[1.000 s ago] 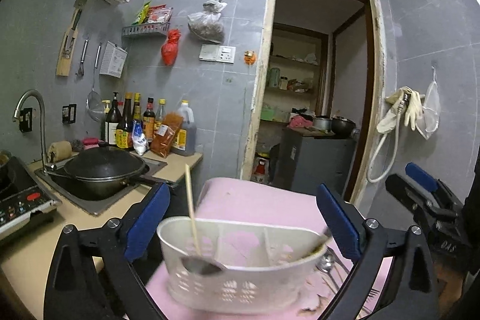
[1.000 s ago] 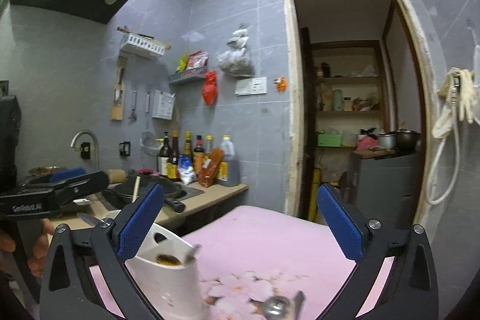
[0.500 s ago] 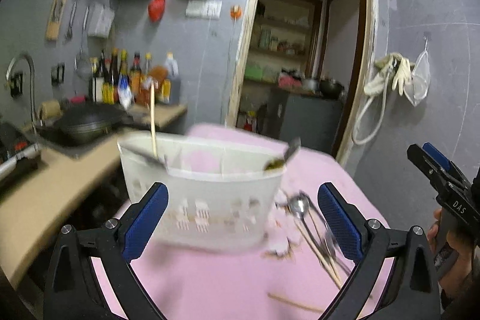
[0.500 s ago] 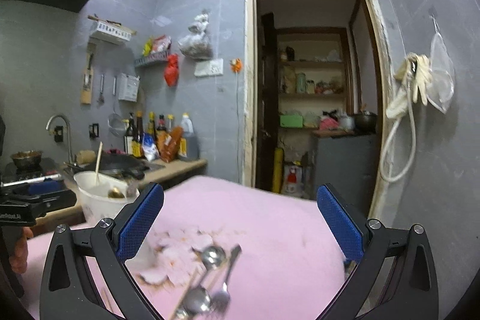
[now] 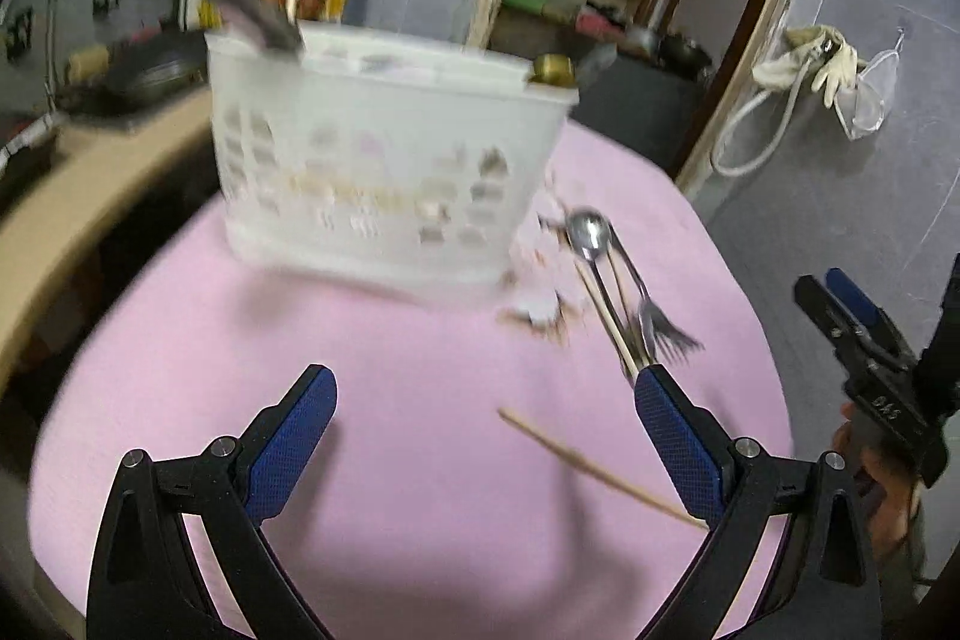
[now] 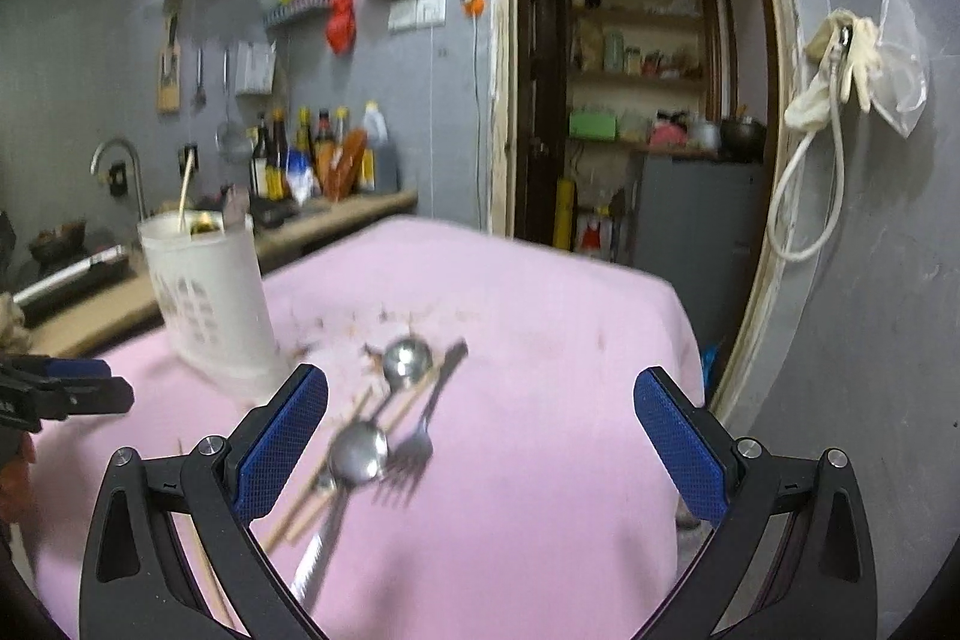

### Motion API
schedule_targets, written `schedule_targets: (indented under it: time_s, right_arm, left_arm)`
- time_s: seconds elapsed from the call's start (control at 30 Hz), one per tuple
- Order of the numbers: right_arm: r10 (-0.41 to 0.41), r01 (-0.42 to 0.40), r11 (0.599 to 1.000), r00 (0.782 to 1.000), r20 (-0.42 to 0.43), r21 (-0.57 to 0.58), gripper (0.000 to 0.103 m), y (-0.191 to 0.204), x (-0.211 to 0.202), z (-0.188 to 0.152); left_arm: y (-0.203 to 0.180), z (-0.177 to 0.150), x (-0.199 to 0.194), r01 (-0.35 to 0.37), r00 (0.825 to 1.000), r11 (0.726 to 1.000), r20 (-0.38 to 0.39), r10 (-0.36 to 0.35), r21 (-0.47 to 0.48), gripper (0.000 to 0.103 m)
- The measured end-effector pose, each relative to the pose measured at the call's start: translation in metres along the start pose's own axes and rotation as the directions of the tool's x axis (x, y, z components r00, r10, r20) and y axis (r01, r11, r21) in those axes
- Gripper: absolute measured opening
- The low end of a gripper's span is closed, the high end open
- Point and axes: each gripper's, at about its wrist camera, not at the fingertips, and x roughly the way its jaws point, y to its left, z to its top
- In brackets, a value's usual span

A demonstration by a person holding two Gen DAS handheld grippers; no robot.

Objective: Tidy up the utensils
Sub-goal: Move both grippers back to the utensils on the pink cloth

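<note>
A white perforated utensil caddy (image 5: 384, 172) stands upright on the pink tablecloth (image 5: 390, 460), with a chopstick and some handles sticking out of its top. To its right lie a spoon (image 5: 591, 232), a fork (image 5: 663, 334) and chopsticks (image 5: 606, 307); one chopstick (image 5: 600, 466) lies apart, nearer me. My left gripper (image 5: 480, 436) is open and empty, short of the caddy. My right gripper (image 6: 480, 436) is open and empty above two spoons (image 6: 360, 451), the fork (image 6: 417, 439) and chopsticks (image 6: 336, 460). The caddy (image 6: 207, 298) stands to their left.
A kitchen counter (image 6: 336, 220) with sauce bottles, a sink and a wok runs along the left. An open doorway (image 6: 630, 100) to a pantry is behind the table. A hose and gloves (image 6: 840, 58) hang on the right wall. The table's edges drop off on the right and near sides.
Both views have tilted down and drawn back. The caddy, close between the left fingers a second ago, now stands farther off, and the loose cutlery has come into full view under the right gripper.
</note>
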Motion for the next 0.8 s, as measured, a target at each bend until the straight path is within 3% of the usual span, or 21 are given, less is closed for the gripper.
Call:
schedule_targets:
  time_s: [0.1,0.17,0.2,0.43,0.53,0.7,0.8]
  right_arm:
    - [0.003,-0.003,1.0,0.999,-0.047,-0.003,0.103,-0.002,0.003,-0.008]
    - [0.005,-0.005,1.0,0.998,-0.068,0.002,0.103,-0.005,0.004,-0.013]
    - [0.006,-0.006,1.0,0.997,-0.076,0.004,0.103,-0.007,0.004,-0.014]
    - [0.035,-0.033,0.999,0.988,-0.15,0.017,0.102,-0.011,0.013,-0.023]
    - [0.064,-0.062,0.998,0.979,-0.195,0.018,0.096,-0.01,0.019,-0.029]
    - [0.118,-0.114,0.993,0.955,-0.272,0.032,0.07,-0.008,0.029,-0.039]
    - [0.139,-0.134,0.99,0.946,-0.294,0.038,0.063,-0.007,0.031,-0.042]
  left_arm:
    - [-0.003,-0.002,0.007,0.051,0.996,0.998,-0.072,-0.052,-0.029,0.091]
    - [-0.007,-0.005,0.014,0.081,0.988,0.996,-0.129,-0.085,-0.034,0.071]
    - [-0.01,-0.006,0.018,0.089,0.983,0.995,-0.155,-0.093,-0.034,0.067]
    - [-0.021,-0.003,0.031,0.074,0.981,0.997,-0.18,-0.071,0.01,0.046]
    - [-0.024,-0.001,0.034,0.071,0.979,0.997,-0.196,-0.064,0.028,0.04]
    - [-0.027,0.002,0.045,0.067,0.976,0.996,-0.21,-0.055,0.051,0.031]
    - [-0.033,0.004,0.057,0.06,0.975,0.996,-0.218,-0.042,0.073,0.026]
